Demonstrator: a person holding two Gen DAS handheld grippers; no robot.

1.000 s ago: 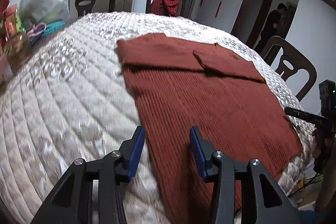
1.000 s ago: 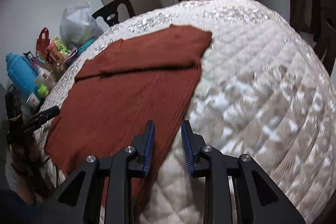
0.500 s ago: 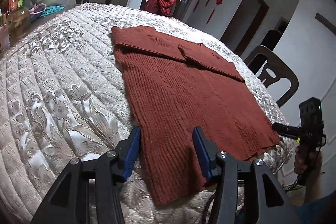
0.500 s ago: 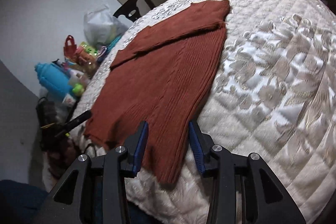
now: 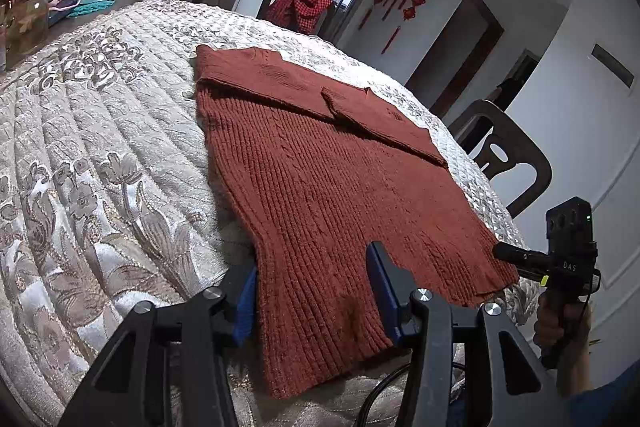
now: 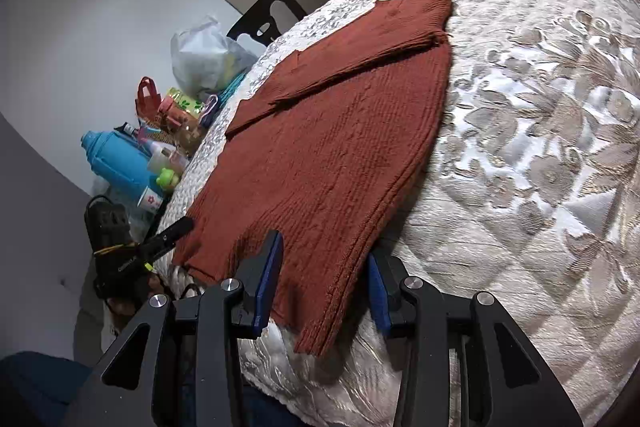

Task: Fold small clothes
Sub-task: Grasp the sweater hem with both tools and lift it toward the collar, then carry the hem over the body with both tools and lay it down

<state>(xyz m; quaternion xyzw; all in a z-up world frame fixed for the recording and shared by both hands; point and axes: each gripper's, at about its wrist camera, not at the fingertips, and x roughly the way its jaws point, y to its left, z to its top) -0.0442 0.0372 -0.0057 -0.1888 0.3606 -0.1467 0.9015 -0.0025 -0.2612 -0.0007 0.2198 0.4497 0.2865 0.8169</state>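
While the sweater (image 5: 332, 187) is spread flat on the quilt (image 5: 100, 155), filling the centre of both frames, its near hem is straddled by both grippers. At bottom centre of the left view, the left gripper (image 5: 316, 291) is seen with jaws apart around one hem corner. At bottom centre of the right view, the right gripper (image 6: 324, 291) is likewise held open around the other corner, nothing being clamped. Sleeves are seen folded across the sweater's far end.
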